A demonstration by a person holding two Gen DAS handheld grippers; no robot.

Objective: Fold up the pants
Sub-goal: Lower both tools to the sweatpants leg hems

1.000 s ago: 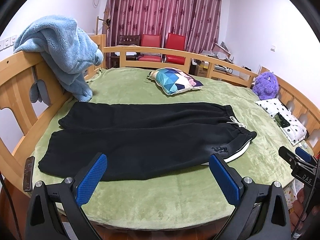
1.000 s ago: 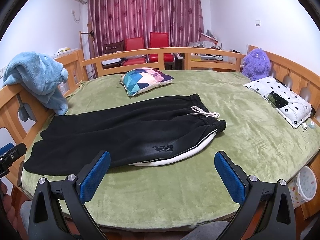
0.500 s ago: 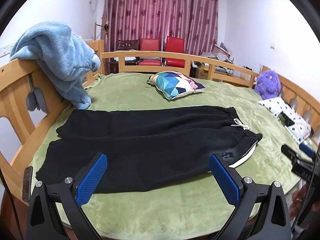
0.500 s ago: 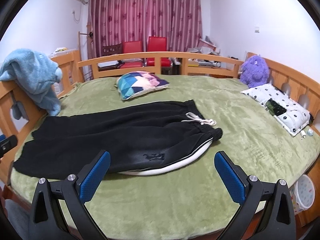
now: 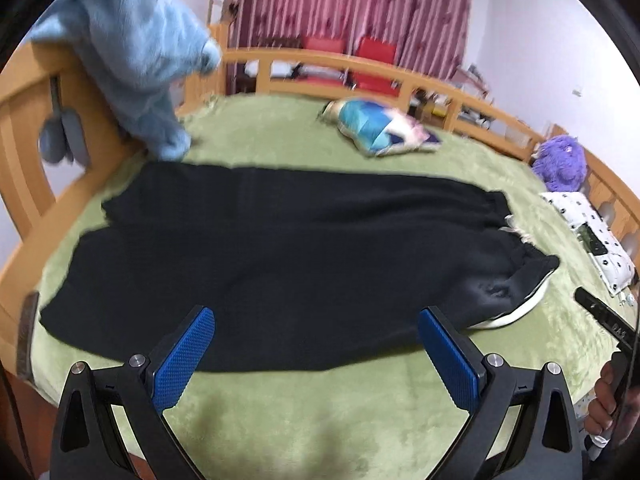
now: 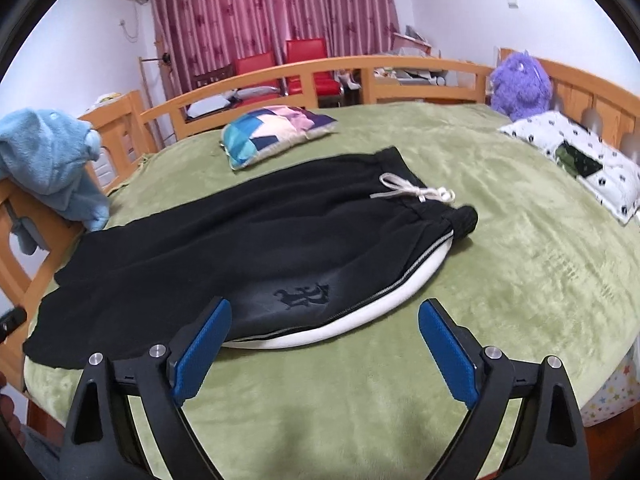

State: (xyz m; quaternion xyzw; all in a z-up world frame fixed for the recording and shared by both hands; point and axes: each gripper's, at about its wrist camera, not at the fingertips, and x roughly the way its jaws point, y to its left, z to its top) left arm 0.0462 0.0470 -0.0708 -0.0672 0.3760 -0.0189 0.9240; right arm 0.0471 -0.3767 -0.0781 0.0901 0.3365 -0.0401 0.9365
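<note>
Black pants [image 5: 280, 256] lie flat on the green bed cover, legs to the left, waistband with a white drawstring [image 6: 416, 192] to the right. A white stripe [image 6: 360, 316] runs along the near side seam. My left gripper [image 5: 316, 344] is open and empty, just above the near edge of the pants at mid-leg. My right gripper [image 6: 324, 340] is open and empty, over the near hip edge by the embroidered logo [image 6: 304, 294]. The right gripper's tip also shows in the left wrist view [image 5: 604, 316].
A round bed with a green cover [image 6: 520, 280] and a wooden rail [image 5: 360, 64]. A blue blanket [image 5: 132, 52] hangs on the left rail. A colourful pillow [image 6: 276, 128], a purple plush toy [image 6: 520, 84] and a white patterned pillow [image 6: 580, 160] lie further back and right.
Both grippers have moved forward and down toward the near edge of the pants. The pants have not moved. Both stay open.
</note>
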